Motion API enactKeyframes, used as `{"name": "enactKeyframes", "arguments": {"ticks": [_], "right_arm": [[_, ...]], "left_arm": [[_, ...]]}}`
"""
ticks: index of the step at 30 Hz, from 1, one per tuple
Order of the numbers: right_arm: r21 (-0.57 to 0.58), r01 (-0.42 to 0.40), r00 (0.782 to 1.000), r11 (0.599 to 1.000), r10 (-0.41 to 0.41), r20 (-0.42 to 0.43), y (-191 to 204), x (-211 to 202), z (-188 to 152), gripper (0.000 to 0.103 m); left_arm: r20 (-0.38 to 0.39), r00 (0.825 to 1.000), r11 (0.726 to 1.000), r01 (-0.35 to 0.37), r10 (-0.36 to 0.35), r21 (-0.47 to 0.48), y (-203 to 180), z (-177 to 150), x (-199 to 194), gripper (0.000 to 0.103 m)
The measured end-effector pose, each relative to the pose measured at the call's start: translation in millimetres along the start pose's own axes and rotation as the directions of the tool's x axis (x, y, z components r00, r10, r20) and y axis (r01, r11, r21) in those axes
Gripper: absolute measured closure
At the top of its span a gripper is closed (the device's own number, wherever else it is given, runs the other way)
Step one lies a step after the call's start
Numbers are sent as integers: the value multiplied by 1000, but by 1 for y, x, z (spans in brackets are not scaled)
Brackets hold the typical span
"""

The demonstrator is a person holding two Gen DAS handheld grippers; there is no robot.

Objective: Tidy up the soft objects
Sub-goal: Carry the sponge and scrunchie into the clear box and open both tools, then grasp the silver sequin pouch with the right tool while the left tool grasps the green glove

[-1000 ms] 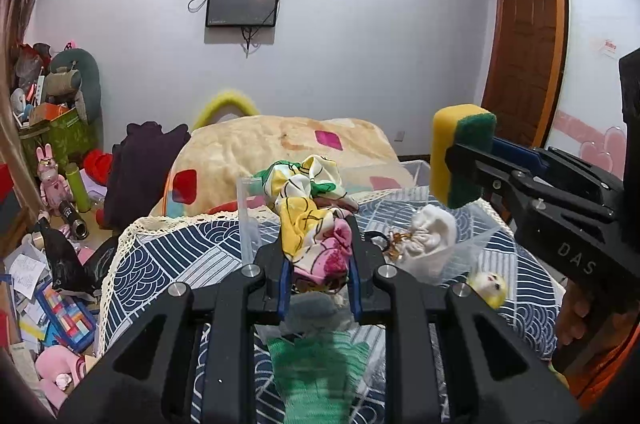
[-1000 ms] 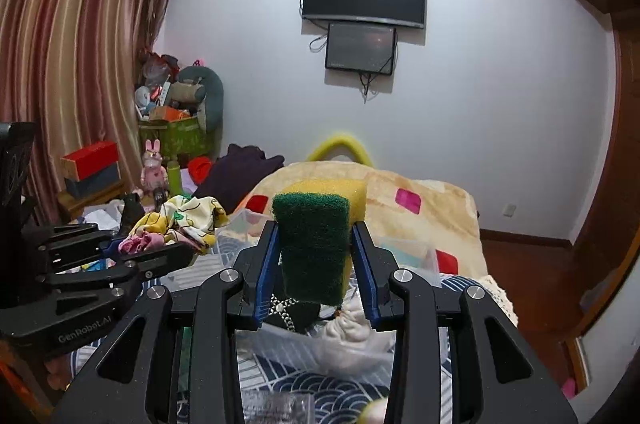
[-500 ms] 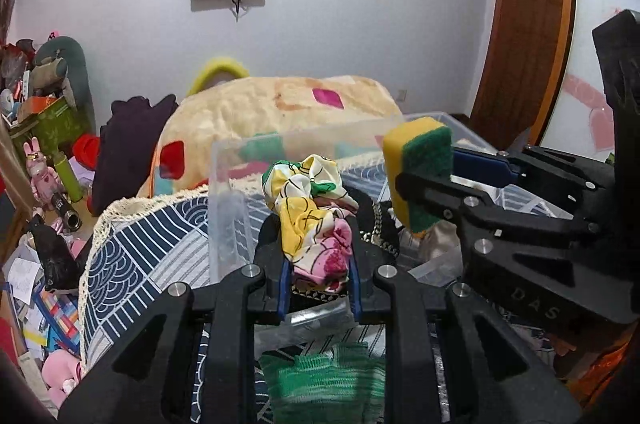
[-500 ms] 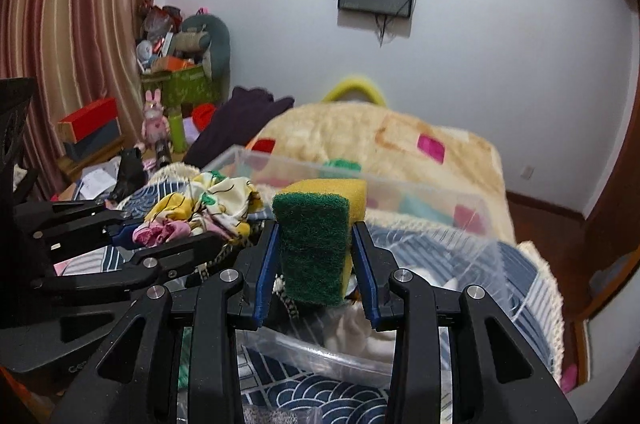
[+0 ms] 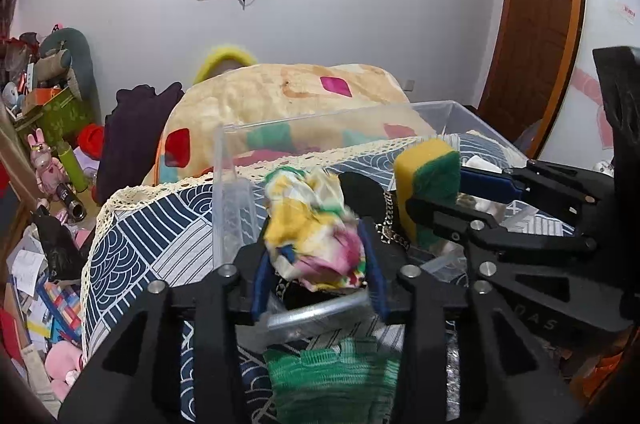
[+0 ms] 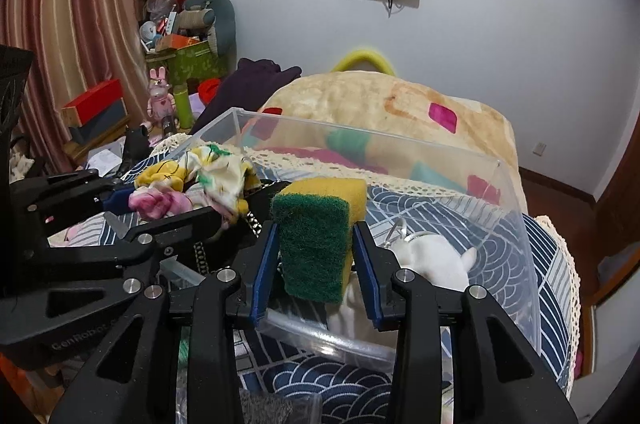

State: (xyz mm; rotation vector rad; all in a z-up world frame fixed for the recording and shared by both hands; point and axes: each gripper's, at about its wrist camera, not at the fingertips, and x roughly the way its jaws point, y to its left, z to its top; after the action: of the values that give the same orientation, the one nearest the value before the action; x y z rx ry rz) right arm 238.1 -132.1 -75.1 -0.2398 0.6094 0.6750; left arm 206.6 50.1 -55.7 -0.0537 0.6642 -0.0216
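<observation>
Two hand-held grippers hang over a clear plastic bin [image 6: 516,224] that sits on a bed covered in a blue-and-white wave-pattern cloth [image 5: 152,236]. In the right wrist view the bin's far rim runs from mid-left to the right of the frame, its right wall drops toward the lower right, and its near rim crosses just beneath the right gripper [image 6: 316,256]. Open floor inside the bin shows at right, beside a white fabric pouch [image 6: 436,260] lying at its bottom.

The right gripper is clenched on a sponge [image 6: 320,236], yellow foam backed with a dark green scouring face turned toward the camera; it stands upright between the blue pads above the bin's near edge. In the left wrist view the sponge [image 5: 428,180] sits at centre right.

The left gripper [image 5: 318,264] is clamped on a crumpled printed cloth [image 5: 312,228], white and yellow with pink and green patches, bunched into a ball in the centre of the frame, beside the bin's left wall. A green knitted item [image 5: 332,380] lies below it at the bottom of the frame. The two grippers sit close together, the cloth just left of the sponge.
</observation>
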Motion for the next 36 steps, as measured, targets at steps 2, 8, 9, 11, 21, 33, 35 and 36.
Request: {"name": "enactKeyframes", "arguments": {"ticks": [2,8,9,11,21,33,35,36], "right_arm": [[4,-1,1000,1000,1,2,-2,-1,0,66],[29,-9,999,1000,8,31,-8,-15,1,50],[32,-12,999,999,11,43,-8,-20,1,47],[24,-13,999,1000,12,53,-6,-27,2,44],[-2,-2,988,1000,2,151,-3,-68,3,33],[30,16,986,999,-20,163,-2,-82,-25,23],[43,0,990,999,-6,144,-2,-79,-32,23],[48,-5,991,999,-1,133,-2,-77,-36,23]], "left_arm": [[4,1000,1000,6,-6,-4,0,-1,-4,54],[41,999,1000,7,-7,1,-3,-3,-22,44],[47,999,1000,9,-9,1,-2,-2,-25,42],[58,998,1000,20,-20,3,-3,-2,-33,40],[147,989,1000,24,-26,18,-7,-3,-79,24],[156,988,1000,-3,4,-8,2,-36,-103,9],[125,992,1000,0,3,-22,6,-46,-97,9],[100,995,999,5,-2,-34,9,-51,-92,9]]}}
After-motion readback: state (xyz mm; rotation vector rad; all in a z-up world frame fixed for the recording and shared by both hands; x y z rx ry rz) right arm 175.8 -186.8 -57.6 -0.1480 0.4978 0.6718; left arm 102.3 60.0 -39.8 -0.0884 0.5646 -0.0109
